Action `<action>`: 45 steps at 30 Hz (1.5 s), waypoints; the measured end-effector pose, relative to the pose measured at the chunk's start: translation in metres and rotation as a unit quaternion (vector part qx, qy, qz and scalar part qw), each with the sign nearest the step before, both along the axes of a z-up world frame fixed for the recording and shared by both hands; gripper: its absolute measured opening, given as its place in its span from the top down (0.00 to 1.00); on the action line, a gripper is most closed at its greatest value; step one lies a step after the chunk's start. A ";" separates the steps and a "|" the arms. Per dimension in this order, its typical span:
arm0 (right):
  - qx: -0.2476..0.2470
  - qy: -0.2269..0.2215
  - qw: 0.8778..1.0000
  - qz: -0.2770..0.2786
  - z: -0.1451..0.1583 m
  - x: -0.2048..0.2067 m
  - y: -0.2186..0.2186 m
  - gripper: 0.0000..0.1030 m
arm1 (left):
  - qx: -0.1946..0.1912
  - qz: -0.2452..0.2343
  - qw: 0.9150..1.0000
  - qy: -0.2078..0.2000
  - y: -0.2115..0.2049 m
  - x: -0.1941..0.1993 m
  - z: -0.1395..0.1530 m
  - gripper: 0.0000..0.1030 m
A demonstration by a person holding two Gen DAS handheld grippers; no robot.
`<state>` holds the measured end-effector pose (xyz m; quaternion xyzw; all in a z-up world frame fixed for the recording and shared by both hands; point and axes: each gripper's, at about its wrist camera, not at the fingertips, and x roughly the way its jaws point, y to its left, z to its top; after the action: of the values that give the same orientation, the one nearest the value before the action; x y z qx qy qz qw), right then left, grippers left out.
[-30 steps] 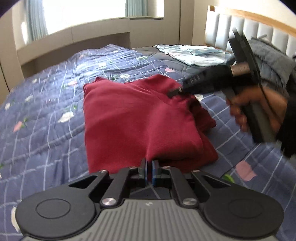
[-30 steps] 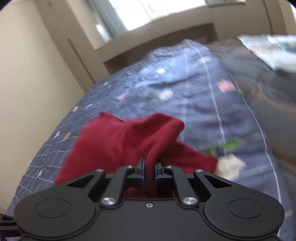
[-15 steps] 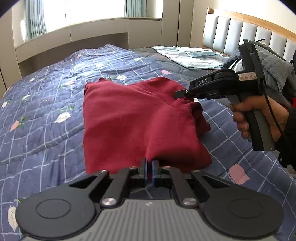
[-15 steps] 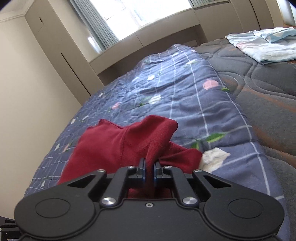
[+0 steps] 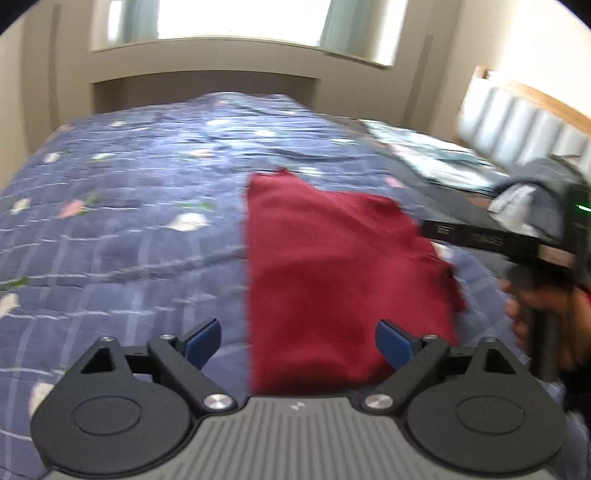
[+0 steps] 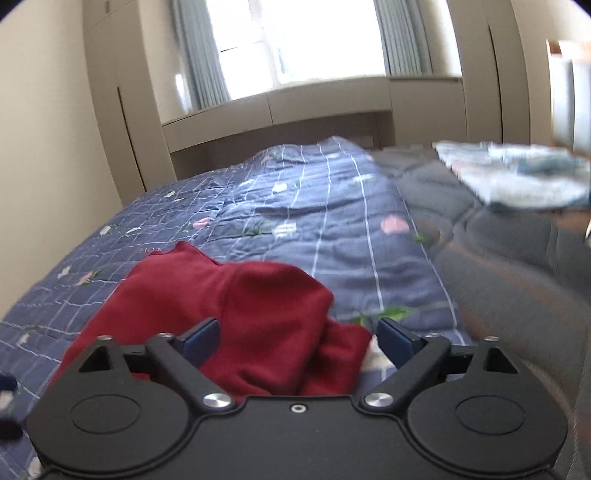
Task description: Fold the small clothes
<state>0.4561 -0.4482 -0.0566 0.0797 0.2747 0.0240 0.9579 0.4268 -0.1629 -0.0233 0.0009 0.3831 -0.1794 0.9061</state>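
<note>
While both sets of jaws swing apart, I'm looking down at the bed from each wrist. Far left in the left wrist view, the blue floral quilt (image 5: 122,236) runs bare and wide. My left gripper (image 5: 298,341) is opening, its blue pads (image 5: 203,341) spread well apart and pressing on nothing; the left pad hangs over the quilt, the right pad over cloth. Between them, and stretching away toward the window (image 5: 240,16), lies the red garment (image 5: 332,273), flat on the quilt with a straight left edge and a ragged right one. Further right, my right gripper (image 5: 480,236) reaches in over the garment's right edge, a hand (image 5: 539,317) wrapped round its handle. Behind it I see a folded pale blue cloth (image 5: 424,155) and the padded headboard (image 5: 517,118), all blurred.

Over to the right wrist view: a beige wardrobe (image 6: 110,92) on the left, then the same red garment (image 6: 240,306), bunched up here into a rounded hump right in front of the tool. That gripper (image 6: 298,338) is opening too; the cloth sits between its pads (image 6: 397,341) but neither one presses on it. Right of that, the quilt gives way to a grey bedcover (image 6: 498,266), with the pale blue cloth (image 6: 517,173) lying on it at the far side.
</note>
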 end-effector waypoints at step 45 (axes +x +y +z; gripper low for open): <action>0.036 0.026 0.996 0.073 -0.004 -0.111 0.068 0.90 | -0.016 0.126 0.984 0.122 0.033 0.031 -0.035 0.00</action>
<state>0.3450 -0.3807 -0.0606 0.0941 0.3033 0.1019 0.9428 0.4579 -0.1296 -0.0583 -0.0840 0.4848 -0.0692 0.8678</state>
